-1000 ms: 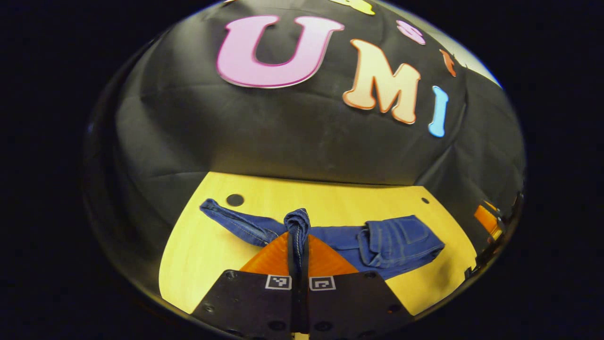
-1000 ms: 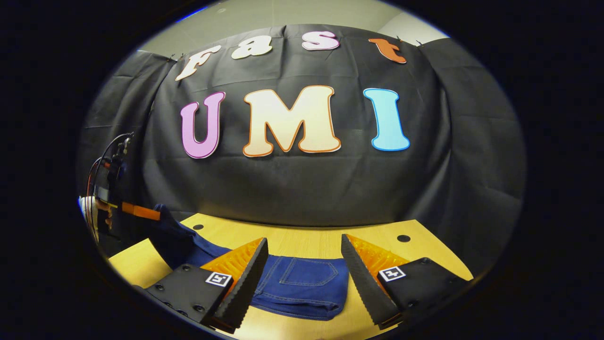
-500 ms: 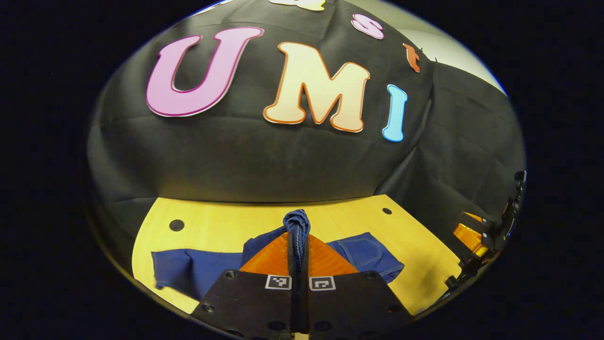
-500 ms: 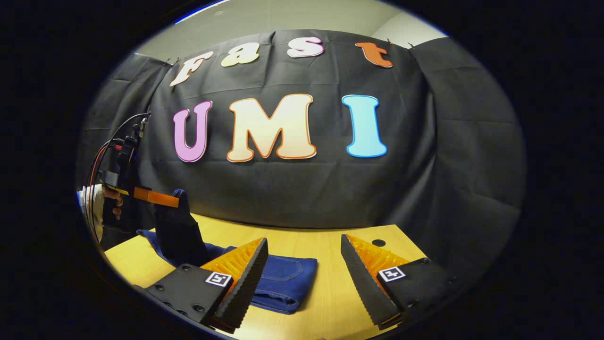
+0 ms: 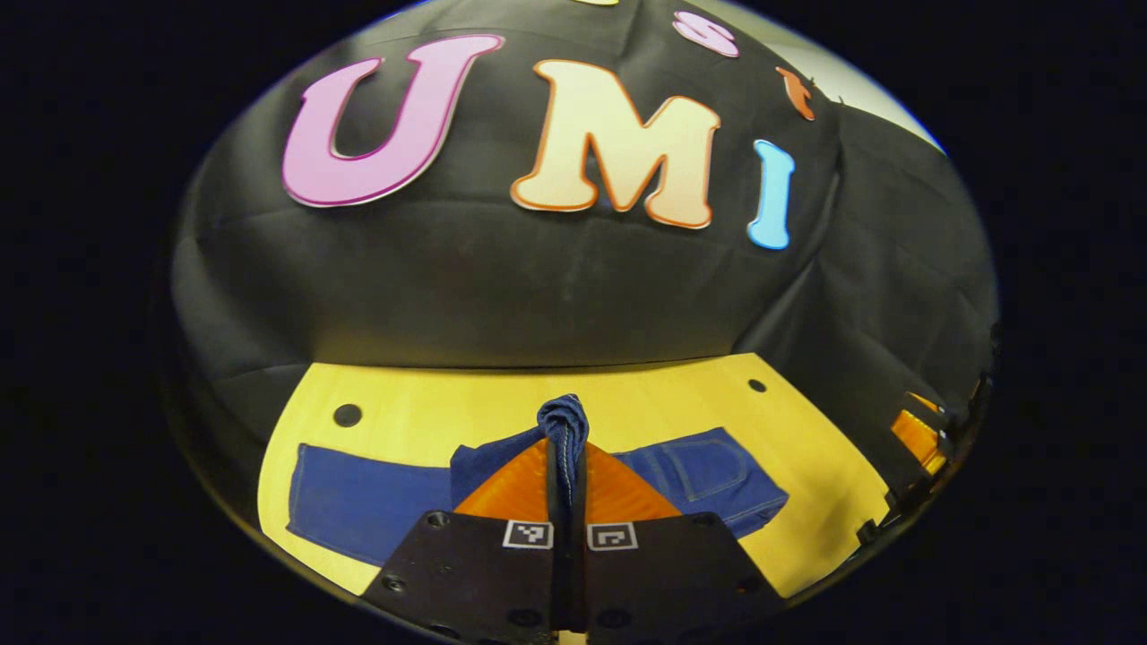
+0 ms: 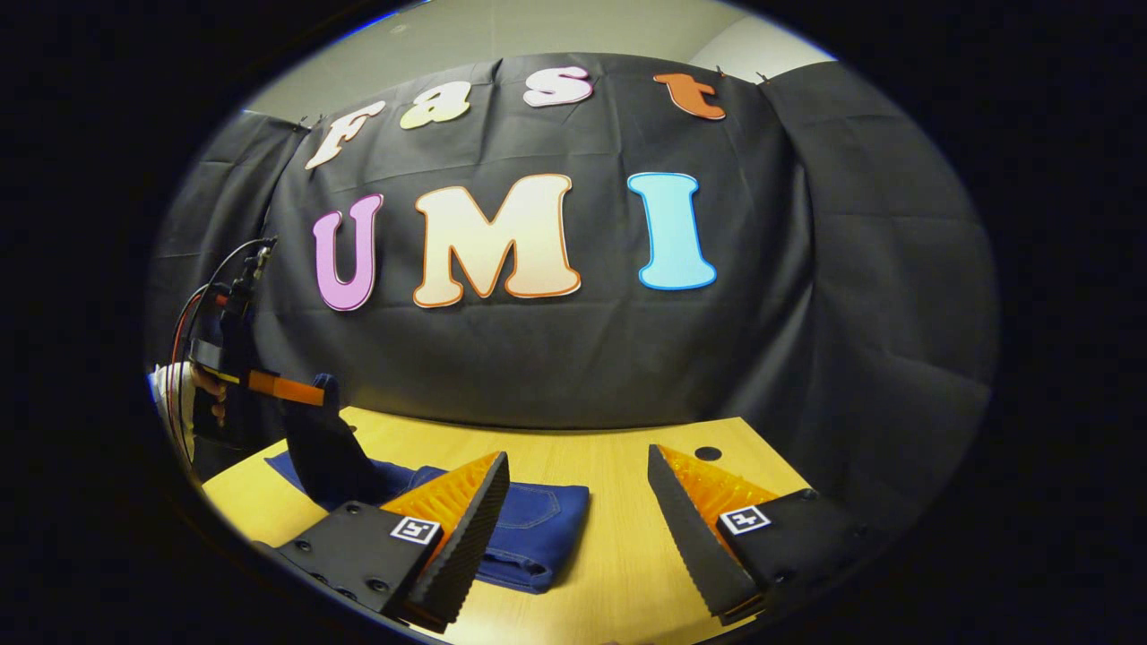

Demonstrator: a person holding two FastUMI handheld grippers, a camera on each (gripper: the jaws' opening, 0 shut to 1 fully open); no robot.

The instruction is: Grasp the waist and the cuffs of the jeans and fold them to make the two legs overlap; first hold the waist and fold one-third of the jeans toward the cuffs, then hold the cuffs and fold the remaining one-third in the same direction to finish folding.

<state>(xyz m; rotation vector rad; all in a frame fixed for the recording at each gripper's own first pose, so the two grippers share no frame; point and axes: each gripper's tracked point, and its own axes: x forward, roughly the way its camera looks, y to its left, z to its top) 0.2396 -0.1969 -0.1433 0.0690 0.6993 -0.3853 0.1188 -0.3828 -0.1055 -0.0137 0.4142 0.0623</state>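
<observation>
Dark blue jeans (image 5: pixel 358 502) lie across the yellow table (image 5: pixel 430 403), with the pocket end (image 5: pixel 708 468) to the right. My left gripper (image 5: pixel 566 452) is shut on a bunched fold of the denim and holds it above the table. In the right gripper view that left gripper (image 6: pixel 273 387) is at the far left in a person's hand (image 6: pixel 184 403), with denim (image 6: pixel 318 452) hanging from it. The folded pocket end of the jeans (image 6: pixel 538 524) lies flat beside it. My right gripper (image 6: pixel 578 528) stands open over the table, nothing between its fingers, its left finger (image 6: pixel 466 528) above the jeans.
The black cloth wall (image 6: pixel 582 358) closes the table's far edge. Small round holes (image 5: pixel 347 415) mark the table's far corners. Bare table surface (image 6: pixel 618 555) lies to the right of the jeans. Cables (image 6: pixel 202 296) run from the left gripper.
The left gripper has carried its held denim over toward the pocket end and dropped a little. The right gripper has drifted right, so less of the jeans lies between its fingers.
</observation>
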